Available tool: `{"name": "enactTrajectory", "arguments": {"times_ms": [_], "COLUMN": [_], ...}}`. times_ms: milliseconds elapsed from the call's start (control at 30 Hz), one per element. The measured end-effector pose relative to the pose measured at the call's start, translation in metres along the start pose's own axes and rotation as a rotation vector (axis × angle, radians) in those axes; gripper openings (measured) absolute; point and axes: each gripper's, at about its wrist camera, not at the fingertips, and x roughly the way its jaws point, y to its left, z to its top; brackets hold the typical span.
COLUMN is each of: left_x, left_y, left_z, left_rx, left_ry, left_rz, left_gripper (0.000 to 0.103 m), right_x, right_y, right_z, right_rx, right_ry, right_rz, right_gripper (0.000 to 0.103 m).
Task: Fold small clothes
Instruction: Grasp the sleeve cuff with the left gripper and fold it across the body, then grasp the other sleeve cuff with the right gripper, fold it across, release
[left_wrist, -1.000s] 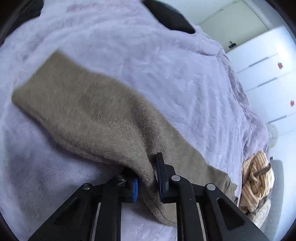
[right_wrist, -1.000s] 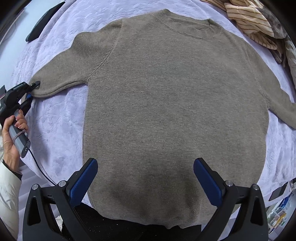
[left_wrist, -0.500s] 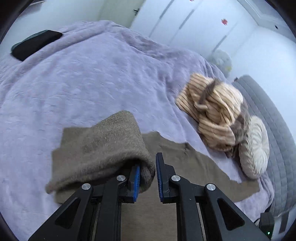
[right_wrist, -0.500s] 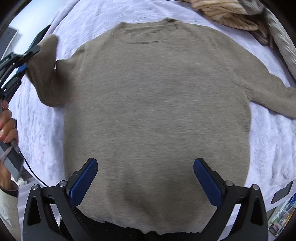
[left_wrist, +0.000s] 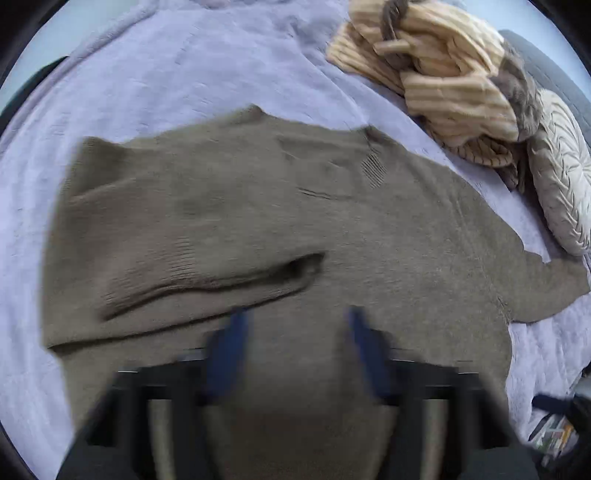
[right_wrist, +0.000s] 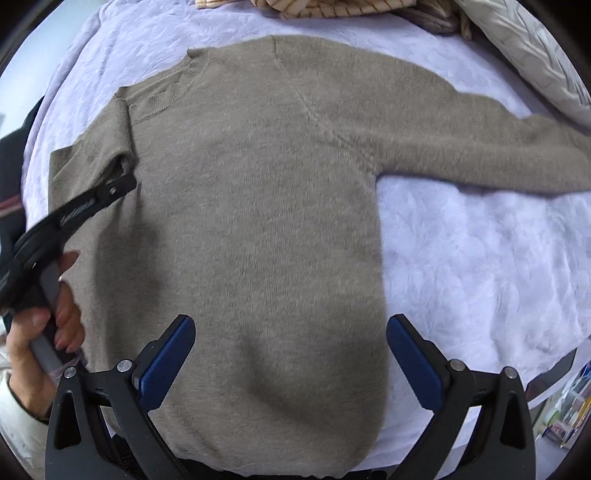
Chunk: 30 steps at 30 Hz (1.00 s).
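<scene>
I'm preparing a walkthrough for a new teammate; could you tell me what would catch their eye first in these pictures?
A taupe sweater fills the lilac blanket, one sleeve folded across its chest, the other outstretched. The left gripper hovers open over the folded sleeve; the right gripper is open above the hem. A striped garment lies crumpled beyond the collar.

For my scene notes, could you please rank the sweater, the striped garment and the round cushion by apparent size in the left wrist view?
1. Taupe sweater, by far the largest.
2. Tan striped garment.
3. Cream round cushion, cut by the frame edge and seen at an angle, so second and third are unsure.
</scene>
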Motion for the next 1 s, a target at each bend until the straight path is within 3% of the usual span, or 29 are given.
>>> {"name": "enactTrajectory", "arguments": {"times_ms": [133, 300, 433, 600, 700, 767, 800, 833, 867, 900, 1000], "left_x": [-0.042, -0.049, -0.038, -0.029, -0.024, -0.024, -0.025, -0.025, -0.026, -0.024, -0.026], "left_y": [0.04, 0.109, 0.145, 0.154, 0.157, 0.157, 0.16, 0.16, 0.16, 0.162, 0.165], "left_z": [-0.02, -0.04, -0.053, -0.053, -0.052, -0.052, -0.054, -0.055, -0.055, -0.052, -0.053], "left_rx": [-0.03, -0.163, -0.228, -0.265, -0.287, -0.297, -0.296, -0.298, -0.307, -0.316, -0.342], "left_ry": [-0.072, -0.029, 0.0, 0.006, 0.007, 0.001, 0.001, 0.001, 0.001, 0.001, 0.002], "left_rz": [0.09, 0.266, 0.333, 0.34, 0.328, 0.316, 0.317, 0.319, 0.319, 0.318, 0.318], "left_gripper": [0.088, 0.088, 0.088, 0.088, 0.088, 0.088, 0.088, 0.088, 0.088, 0.088, 0.088], "right_x": [-0.011, -0.015, 0.006, 0.04, 0.062, 0.072, 0.074, 0.073, 0.07, 0.067, 0.04], "right_y": [0.024, 0.118, 0.214, 0.278, 0.298, 0.304, 0.303, 0.301, 0.298, 0.297, 0.27], "right_z": [0.023, 0.056, 0.061, 0.057, 0.054, 0.063, 0.067, 0.07, 0.073, 0.076, 0.093], "right_rx": [-0.114, -0.406, -0.681, -0.918, -1.002, -0.987, -0.972, -0.955, -0.933, -0.9, -0.711], "right_ry": [-0.069, -0.177, -0.271, -0.326, -0.355, -0.341, -0.33, -0.328, -0.325, -0.325, -0.38], "right_rz": [-0.011, -0.011, -0.037, -0.115, -0.188, -0.195, -0.184, -0.165, -0.127, -0.108, -0.033], "right_gripper": [0.103, 0.103, 0.103, 0.101, 0.081, 0.08, 0.073, 0.04, 0.017, 0.005, 0.006]}}
